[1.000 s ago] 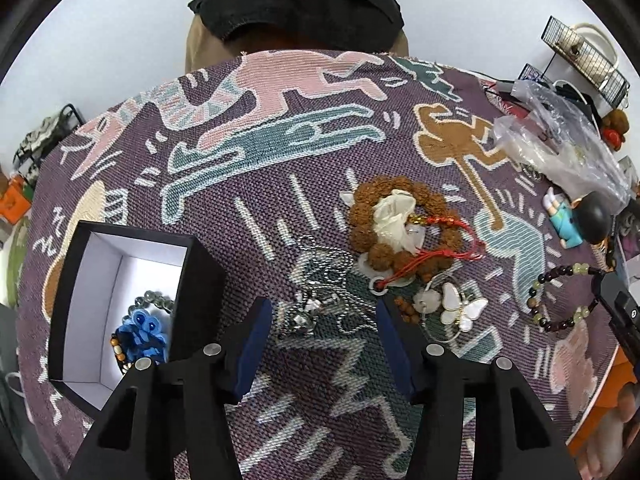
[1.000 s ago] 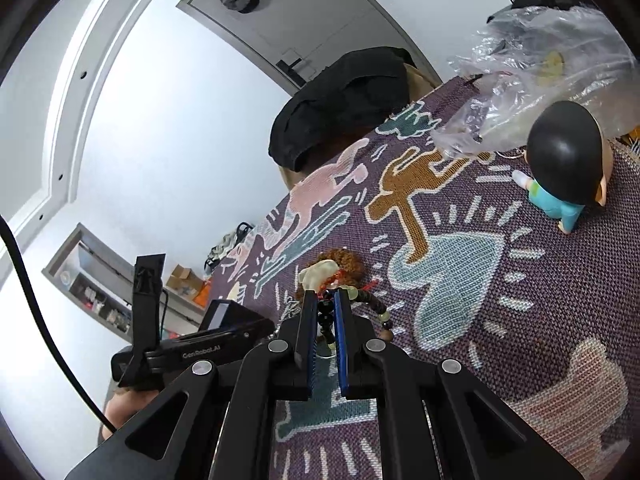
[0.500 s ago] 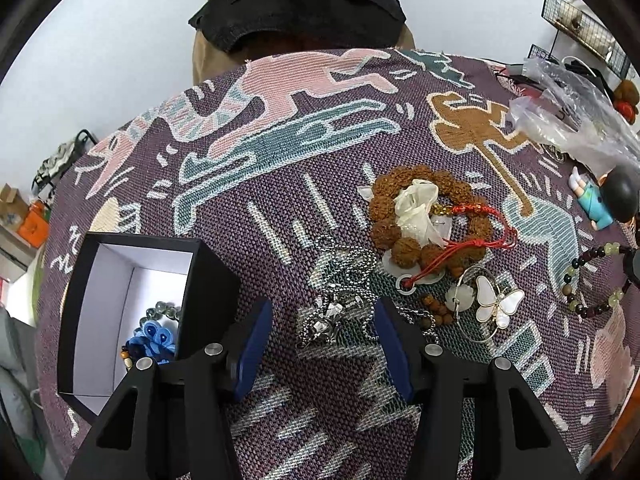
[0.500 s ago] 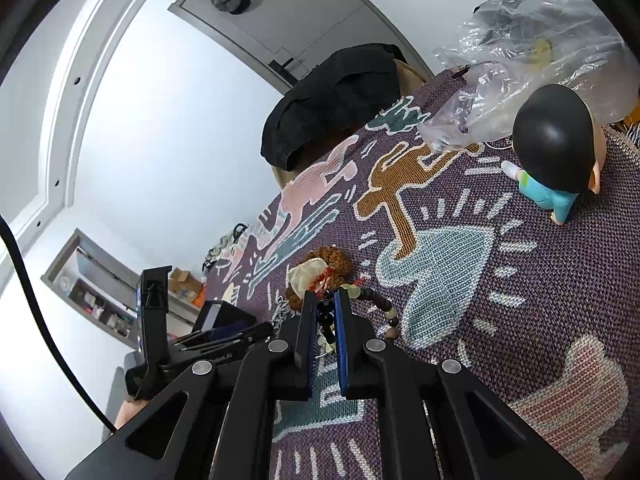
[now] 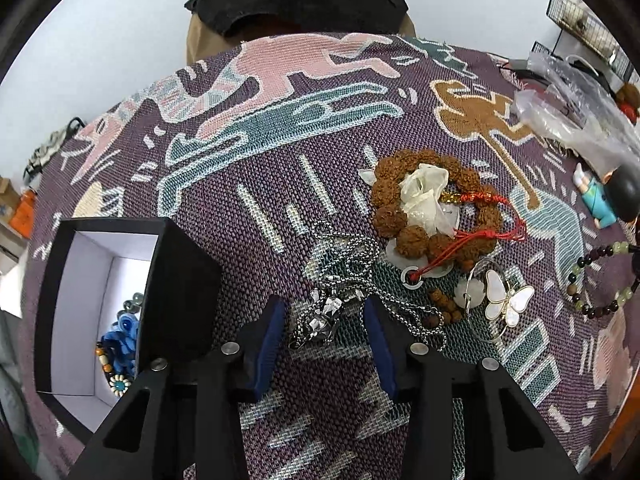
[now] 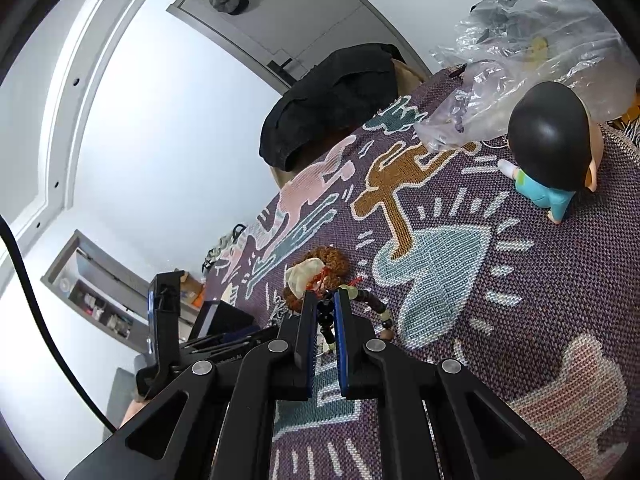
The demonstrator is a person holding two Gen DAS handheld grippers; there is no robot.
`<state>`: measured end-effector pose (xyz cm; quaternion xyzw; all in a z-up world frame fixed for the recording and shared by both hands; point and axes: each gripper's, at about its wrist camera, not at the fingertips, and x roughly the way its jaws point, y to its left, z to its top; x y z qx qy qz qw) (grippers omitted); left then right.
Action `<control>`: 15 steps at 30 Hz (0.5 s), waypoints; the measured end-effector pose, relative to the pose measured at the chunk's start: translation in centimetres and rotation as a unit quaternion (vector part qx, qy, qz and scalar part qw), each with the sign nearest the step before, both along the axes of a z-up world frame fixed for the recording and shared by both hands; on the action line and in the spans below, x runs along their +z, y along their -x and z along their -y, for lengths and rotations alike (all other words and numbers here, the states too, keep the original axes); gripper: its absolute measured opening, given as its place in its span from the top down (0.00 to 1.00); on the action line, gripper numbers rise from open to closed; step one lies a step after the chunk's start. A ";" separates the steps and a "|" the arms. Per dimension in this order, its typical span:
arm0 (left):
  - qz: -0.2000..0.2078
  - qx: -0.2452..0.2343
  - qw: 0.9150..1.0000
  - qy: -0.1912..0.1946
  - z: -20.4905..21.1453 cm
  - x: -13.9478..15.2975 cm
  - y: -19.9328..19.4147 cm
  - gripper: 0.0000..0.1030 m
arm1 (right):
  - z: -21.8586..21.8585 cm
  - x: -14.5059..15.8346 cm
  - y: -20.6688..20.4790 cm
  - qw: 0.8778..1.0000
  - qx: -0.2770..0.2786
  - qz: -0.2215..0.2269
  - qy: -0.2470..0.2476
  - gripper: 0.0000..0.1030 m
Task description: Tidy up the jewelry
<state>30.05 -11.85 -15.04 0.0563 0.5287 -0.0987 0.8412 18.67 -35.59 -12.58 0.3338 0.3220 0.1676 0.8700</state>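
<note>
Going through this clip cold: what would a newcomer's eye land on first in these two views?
Probably the loud patterned cloth covering the table, with jewelry heaped at its middle: a brown bead bracelet and, nearer, a silver chain necklace between the left gripper's closing jaws. At left stands an open black box; the right gripper pinches a dark bead bracelet.

no text, label, brand or number can be read anywhere. in the right wrist view, faint pale lettering stands on the black body of the left gripper (image 6: 208, 356), down-left of the claw, but it is too small and blurred to make out.
</note>
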 end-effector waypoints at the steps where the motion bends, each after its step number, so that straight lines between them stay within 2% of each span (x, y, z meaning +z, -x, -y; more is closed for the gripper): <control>1: -0.001 0.000 1.000 0.002 0.0 0.0 0.0 0.63 | 0.1 0.0 0.0 1.000 -0.001 -0.001 -0.001 0.91; 2: -0.001 -0.001 1.000 0.007 -0.1 0.1 0.1 0.70 | 0.1 -0.1 0.0 1.000 -0.001 -0.001 -0.002 0.91; 3: -0.001 -0.001 1.000 0.008 -0.1 0.1 0.1 0.83 | 0.1 -0.1 0.0 1.000 -0.001 -0.001 -0.002 0.91; 9: -0.004 -0.006 1.000 0.022 -0.4 0.7 0.7 0.83 | -0.2 0.1 0.0 1.000 0.002 0.001 0.000 0.91; 15: 0.033 -0.002 0.999 0.039 -1.5 4.3 1.6 0.84 | -1.2 1.0 -0.1 1.000 0.011 0.008 0.005 0.91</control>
